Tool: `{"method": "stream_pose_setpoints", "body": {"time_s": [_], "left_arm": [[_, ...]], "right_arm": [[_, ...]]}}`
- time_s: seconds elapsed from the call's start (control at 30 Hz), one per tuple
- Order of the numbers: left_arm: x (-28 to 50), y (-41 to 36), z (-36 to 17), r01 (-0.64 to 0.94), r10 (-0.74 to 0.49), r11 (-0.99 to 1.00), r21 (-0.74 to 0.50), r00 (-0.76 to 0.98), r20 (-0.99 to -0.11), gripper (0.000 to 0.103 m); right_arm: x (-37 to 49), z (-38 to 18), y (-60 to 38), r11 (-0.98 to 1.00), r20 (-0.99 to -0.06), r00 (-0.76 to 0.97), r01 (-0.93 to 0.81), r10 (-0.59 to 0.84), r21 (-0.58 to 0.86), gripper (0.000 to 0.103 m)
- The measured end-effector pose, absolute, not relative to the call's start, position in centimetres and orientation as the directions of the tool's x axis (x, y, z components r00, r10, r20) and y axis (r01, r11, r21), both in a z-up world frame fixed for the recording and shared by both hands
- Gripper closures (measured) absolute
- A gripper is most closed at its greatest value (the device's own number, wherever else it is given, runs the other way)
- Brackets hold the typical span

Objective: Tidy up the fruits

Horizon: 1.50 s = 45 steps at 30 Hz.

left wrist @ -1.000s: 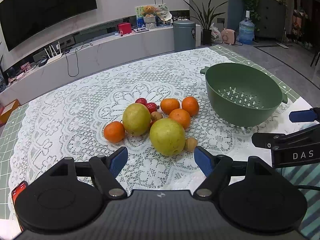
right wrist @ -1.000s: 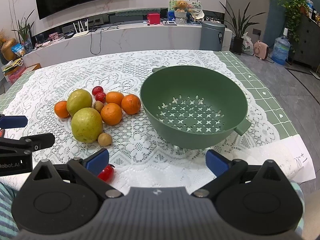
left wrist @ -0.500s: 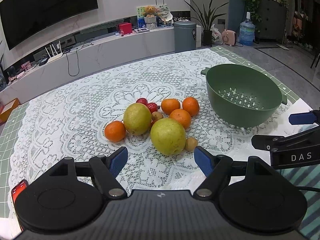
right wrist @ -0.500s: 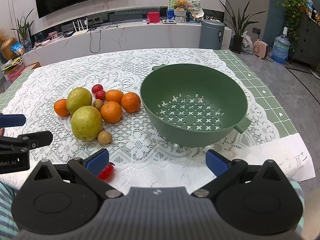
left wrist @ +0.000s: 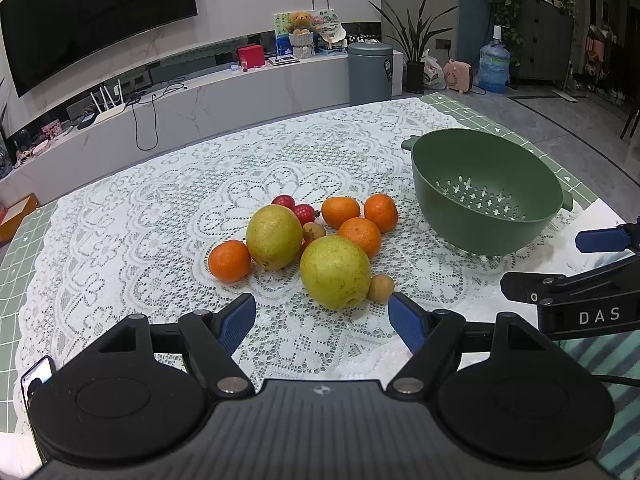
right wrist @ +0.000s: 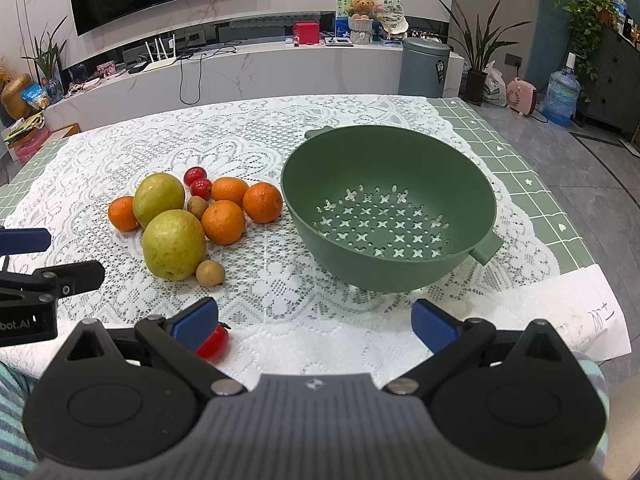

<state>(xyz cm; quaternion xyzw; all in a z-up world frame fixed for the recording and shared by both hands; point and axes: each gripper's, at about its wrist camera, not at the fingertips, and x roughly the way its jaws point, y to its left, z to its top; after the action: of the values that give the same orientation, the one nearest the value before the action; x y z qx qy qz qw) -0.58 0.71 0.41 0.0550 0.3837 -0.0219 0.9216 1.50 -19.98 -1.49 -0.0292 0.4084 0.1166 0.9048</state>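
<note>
Little has moved since the earlier frame; both grippers only drifted slightly. Left gripper (left wrist: pixel 322 316) and right gripper (right wrist: pixel 314 322) keep their fingers apart, holding nothing. On the tabletop (right wrist: pixel 280 280) lie two pears (right wrist: pixel 174 239), four oranges (right wrist: pixel 223 222), beside the empty green colander (right wrist: pixel 390 208).

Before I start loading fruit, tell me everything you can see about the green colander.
The green colander is a round, deep bowl in matte olive green, plastic by its look, with cross-shaped drain holes across its bottom and two small tab handles on opposite sides of the rim. It stands upright and empty on the lace tablecloth, to the right of the fruit pile. The nearest orange sits right beside its wall; contact cannot be judged. Neither gripper touches it.
</note>
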Motion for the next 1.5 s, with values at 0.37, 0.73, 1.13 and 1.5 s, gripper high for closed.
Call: {"method": "stream_pose_setpoints", "body": {"time_s": [0.37,0.73,1.13,1.5], "left_arm": [[-0.4,2.4,-0.1,0.072,-0.047,0.997,0.005,0.705,-0.708,0.022],[0.3,4.1,-0.1,0.039,-0.035,0.999,-0.011,0.712,-0.701,0.022],[2.3,6.4,-0.5,0.020,-0.028,1.000,-0.020,0.713,-0.700,0.027],[3.7,9.0,-1.9,-0.037,-0.034,0.996,-0.081,0.687,-0.726,0.035]], "right_arm": [[0.8,-2.1,-18.9,0.944,-0.681,0.681,-0.327,0.269,0.046,0.004],[2.1,-2.1,-15.8,0.891,-0.642,0.671,-0.451,0.371,0.043,0.004],[5.1,-3.3,-12.1,0.870,-0.691,0.601,-0.486,0.400,0.082,0.011],[7.6,-4.3,-8.7,0.851,-0.738,0.528,-0.511,0.421,0.120,0.015]]}}
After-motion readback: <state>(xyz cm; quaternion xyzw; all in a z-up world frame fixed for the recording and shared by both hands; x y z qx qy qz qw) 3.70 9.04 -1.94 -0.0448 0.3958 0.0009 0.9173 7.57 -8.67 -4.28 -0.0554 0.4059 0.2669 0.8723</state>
